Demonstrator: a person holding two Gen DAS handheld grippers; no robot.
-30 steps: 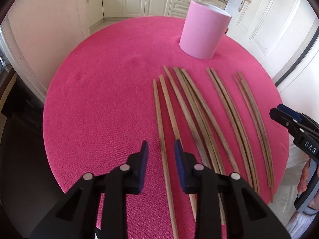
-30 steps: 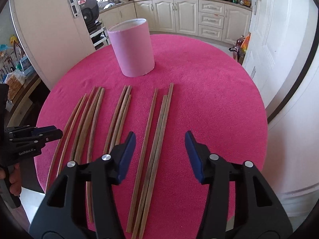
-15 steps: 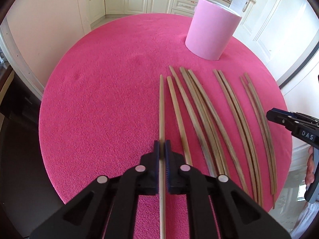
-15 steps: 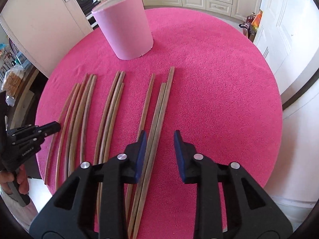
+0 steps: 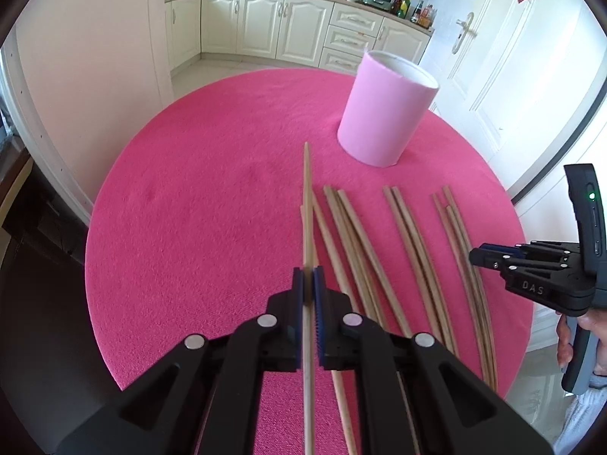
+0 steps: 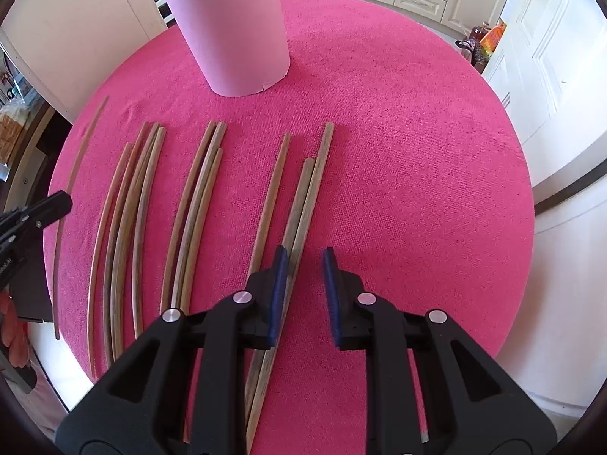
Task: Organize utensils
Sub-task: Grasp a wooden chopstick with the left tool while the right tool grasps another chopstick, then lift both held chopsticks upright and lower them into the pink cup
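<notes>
Several wooden chopsticks [image 5: 356, 235] lie side by side on the round pink table [image 5: 189, 208], in front of an upright pink cylinder holder [image 5: 383, 113]. My left gripper [image 5: 308, 273] is shut on the leftmost chopstick [image 5: 306, 189], which is raised off the cloth and points away. In the right wrist view my right gripper [image 6: 305, 254] hangs low over the rightmost pair of chopsticks [image 6: 315, 174]. Its jaws are closing; the pair lies just inside the left pad and the right pad stands apart from it. The left gripper [image 6: 62, 203] and its held chopstick [image 6: 81, 151] show at the left edge.
The holder [image 6: 231, 30] stands at the far side of the table [image 6: 417, 151]. My right gripper [image 5: 493, 261] and a hand show at the right of the left wrist view. White cabinets, a door and a wall surround the table.
My left gripper shut on the leftmost chopstick and lifted it off the cloth. My right gripper came down over the rightmost pair and its jaws narrowed.
</notes>
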